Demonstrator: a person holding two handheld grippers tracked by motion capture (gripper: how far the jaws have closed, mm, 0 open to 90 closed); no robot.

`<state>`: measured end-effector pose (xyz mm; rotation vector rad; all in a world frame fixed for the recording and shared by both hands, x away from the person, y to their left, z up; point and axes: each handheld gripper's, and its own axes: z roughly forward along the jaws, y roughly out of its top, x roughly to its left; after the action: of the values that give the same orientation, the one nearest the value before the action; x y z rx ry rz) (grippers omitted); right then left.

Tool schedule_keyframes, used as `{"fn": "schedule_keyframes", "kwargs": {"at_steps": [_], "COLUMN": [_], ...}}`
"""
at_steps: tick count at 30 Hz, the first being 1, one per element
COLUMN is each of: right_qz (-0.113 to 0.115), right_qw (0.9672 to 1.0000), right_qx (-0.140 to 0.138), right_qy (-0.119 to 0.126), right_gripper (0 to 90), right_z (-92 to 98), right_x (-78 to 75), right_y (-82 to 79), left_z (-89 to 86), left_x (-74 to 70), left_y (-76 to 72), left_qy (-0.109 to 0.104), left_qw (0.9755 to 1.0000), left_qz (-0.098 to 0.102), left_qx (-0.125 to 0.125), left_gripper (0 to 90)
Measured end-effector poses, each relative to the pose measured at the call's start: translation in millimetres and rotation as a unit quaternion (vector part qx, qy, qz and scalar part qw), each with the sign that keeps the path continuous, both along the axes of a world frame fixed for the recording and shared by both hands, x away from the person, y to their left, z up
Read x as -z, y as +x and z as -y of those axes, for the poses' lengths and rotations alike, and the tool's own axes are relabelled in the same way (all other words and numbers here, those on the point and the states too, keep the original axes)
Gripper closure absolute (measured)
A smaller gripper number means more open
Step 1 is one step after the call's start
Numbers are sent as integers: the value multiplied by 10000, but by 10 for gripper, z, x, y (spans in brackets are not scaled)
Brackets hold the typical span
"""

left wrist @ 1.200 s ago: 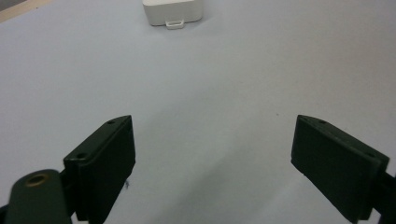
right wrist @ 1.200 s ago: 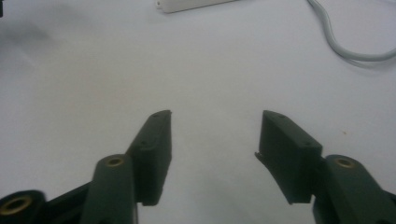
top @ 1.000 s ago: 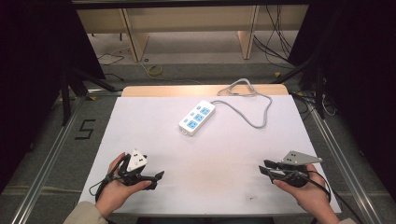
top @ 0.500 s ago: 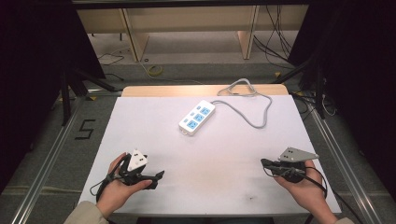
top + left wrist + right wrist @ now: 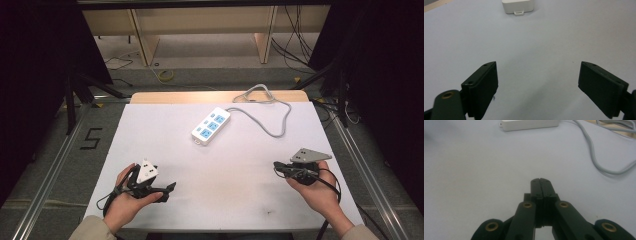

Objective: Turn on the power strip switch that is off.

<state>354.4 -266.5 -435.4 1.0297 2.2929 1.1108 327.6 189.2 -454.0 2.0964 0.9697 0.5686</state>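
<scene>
While my right hand-held gripper (image 5: 541, 181) sits pressed together, empty, left hand-held gripper (image 5: 537, 82) spread, the strip (image 5: 211, 125) ahead awaits approach; next, reach forward.

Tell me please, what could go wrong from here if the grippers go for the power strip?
The right gripper is shut, so it would likely push the power strip rather than grasp it. The grey cord loops beside the strip, and a gripper might snag it. The left gripper is open but far away.
</scene>
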Motion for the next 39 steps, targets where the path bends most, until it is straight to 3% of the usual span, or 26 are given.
{"fn": "schedule_keyframes", "kwargs": {"at_steps": [39], "right_qz": [-113], "right_qw": [9999], "right_qx": [111], "right_qy": [-34], "right_gripper": [900], "right_z": [-355], "right_x": [-32], "right_y": [616], "left_z": [12], "left_x": [-4], "left_y": [-7], "left_qy": [15], "left_qw": [10000], "left_qz": [-12], "left_qx": [28], "left_gripper": [158]}}
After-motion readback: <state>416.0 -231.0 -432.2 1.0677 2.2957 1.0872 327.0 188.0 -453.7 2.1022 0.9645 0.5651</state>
